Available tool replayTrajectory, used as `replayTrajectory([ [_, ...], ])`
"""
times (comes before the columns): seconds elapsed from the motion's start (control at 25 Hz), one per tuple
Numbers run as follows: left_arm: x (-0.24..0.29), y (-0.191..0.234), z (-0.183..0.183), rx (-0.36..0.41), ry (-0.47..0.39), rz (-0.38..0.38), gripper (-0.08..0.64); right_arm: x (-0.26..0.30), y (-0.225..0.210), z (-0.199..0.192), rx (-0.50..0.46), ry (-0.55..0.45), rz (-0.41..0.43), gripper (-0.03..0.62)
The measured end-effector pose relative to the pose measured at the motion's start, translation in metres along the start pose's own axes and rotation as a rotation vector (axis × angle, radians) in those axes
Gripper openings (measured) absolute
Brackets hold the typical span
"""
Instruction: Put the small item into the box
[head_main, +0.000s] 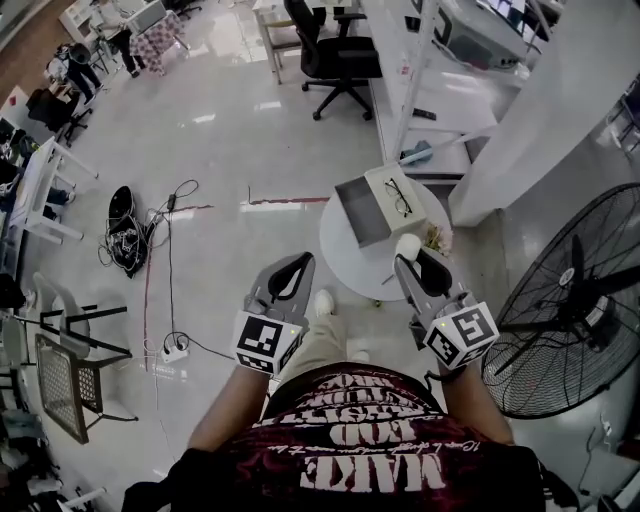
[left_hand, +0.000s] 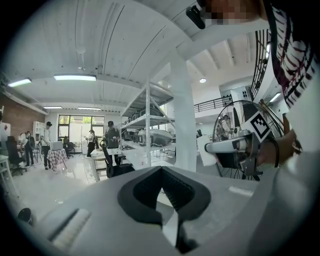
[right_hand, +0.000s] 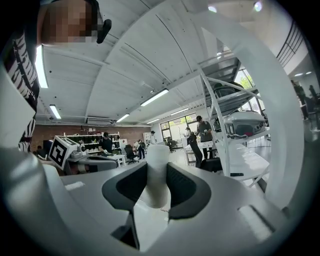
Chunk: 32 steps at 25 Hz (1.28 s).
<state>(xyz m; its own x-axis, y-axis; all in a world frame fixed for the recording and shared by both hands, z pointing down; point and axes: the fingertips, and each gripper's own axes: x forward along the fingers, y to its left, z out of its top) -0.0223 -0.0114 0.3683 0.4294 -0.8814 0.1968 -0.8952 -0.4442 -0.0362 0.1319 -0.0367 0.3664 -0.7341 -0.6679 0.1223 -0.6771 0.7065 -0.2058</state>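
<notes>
My right gripper (head_main: 410, 258) is shut on a small white cylinder (head_main: 407, 245), held upright between the dark pads (right_hand: 182, 187) in the right gripper view, where the cylinder (right_hand: 156, 172) fills the gap. It hovers at the near edge of the round white table (head_main: 360, 268). The open grey box (head_main: 360, 213) stands on that table just beyond, its white lid (head_main: 398, 195) printed with glasses. My left gripper (head_main: 298, 264) is off the table's left side, shut with nothing in it (left_hand: 161, 172). The left gripper view shows the right gripper (left_hand: 235, 146) with the white item (left_hand: 206, 150).
A large floor fan (head_main: 570, 300) stands right of the table. White shelving (head_main: 440, 110) and an office chair (head_main: 335, 55) are beyond it. Cables (head_main: 128, 235) lie on the floor at left, with a metal chair (head_main: 65, 375) nearer. People stand far off (left_hand: 111, 135).
</notes>
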Motion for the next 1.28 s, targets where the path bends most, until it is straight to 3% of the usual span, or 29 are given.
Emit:
replayTrajectory([
  [0.6, 0.099, 0.077, 0.012, 0.026, -0.007, -0.107, 0.002, 0.09, -0.05, 0.015, 0.012, -0.003, -0.101, 0.15],
  [1.28, 0.163, 0.127, -0.015, 0.004, 0.054, -0.134, 0.002, 0.173, -0.112, -0.036, 0.078, 0.108, -0.133, 0.15],
])
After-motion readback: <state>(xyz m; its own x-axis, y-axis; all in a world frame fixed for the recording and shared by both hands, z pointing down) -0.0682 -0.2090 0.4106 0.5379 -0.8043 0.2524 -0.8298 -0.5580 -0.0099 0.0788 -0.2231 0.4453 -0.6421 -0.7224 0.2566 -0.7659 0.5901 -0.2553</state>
